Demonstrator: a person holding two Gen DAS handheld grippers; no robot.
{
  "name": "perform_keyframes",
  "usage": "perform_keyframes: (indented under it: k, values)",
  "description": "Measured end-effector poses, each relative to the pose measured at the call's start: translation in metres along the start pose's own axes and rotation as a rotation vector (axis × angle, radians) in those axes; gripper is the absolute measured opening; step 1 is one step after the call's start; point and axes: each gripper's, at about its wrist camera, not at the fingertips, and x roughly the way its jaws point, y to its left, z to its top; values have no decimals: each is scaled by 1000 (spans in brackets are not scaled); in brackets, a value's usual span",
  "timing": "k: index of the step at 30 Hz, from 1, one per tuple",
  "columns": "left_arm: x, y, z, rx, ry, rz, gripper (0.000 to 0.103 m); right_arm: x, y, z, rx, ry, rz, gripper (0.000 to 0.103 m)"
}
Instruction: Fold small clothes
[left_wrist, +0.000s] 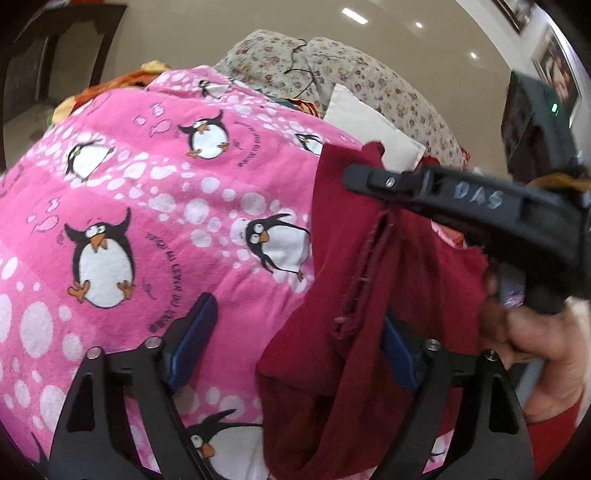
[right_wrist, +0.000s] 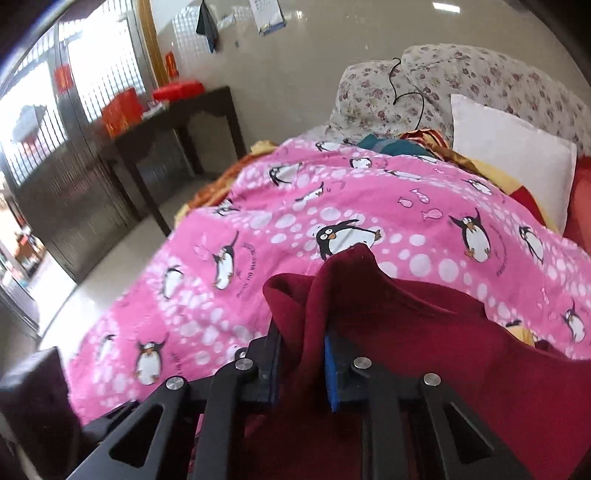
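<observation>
A small dark red garment (left_wrist: 354, 302) hangs in the air above a pink penguin-print blanket (left_wrist: 147, 206). My right gripper (left_wrist: 364, 177) reaches in from the right of the left wrist view and is shut on the garment's top edge. In the right wrist view the red cloth (right_wrist: 369, 317) bunches between its blue pads (right_wrist: 330, 373), and its midpoint (right_wrist: 301, 354) lies on the fabric. My left gripper (left_wrist: 295, 339) is open, its fingers wide apart; the garment drapes over its right pad (left_wrist: 397, 354) and hangs beside its left pad (left_wrist: 194, 339).
The blanket (right_wrist: 295, 229) covers a bed. Floral pillows (right_wrist: 461, 81) and a white pillow (right_wrist: 513, 155) lie at its head. A dark side table (right_wrist: 177, 122) with red boxes stands by a barred window to the left. A person's hand (left_wrist: 532, 339) holds the right gripper.
</observation>
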Motion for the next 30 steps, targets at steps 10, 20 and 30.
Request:
perform_keyframes:
  k: [10,20,30]
  values:
    - [5,-6,-4,43,76,-113,61,21,21,-6,-40,52,-69,49]
    - [-15,-17,-12,129,40,-187,41,7,24,-9,-23,66,-60,51]
    - [-15,-23,-11,154,32,-231,41,5,37,-14,-105,84,-128,53]
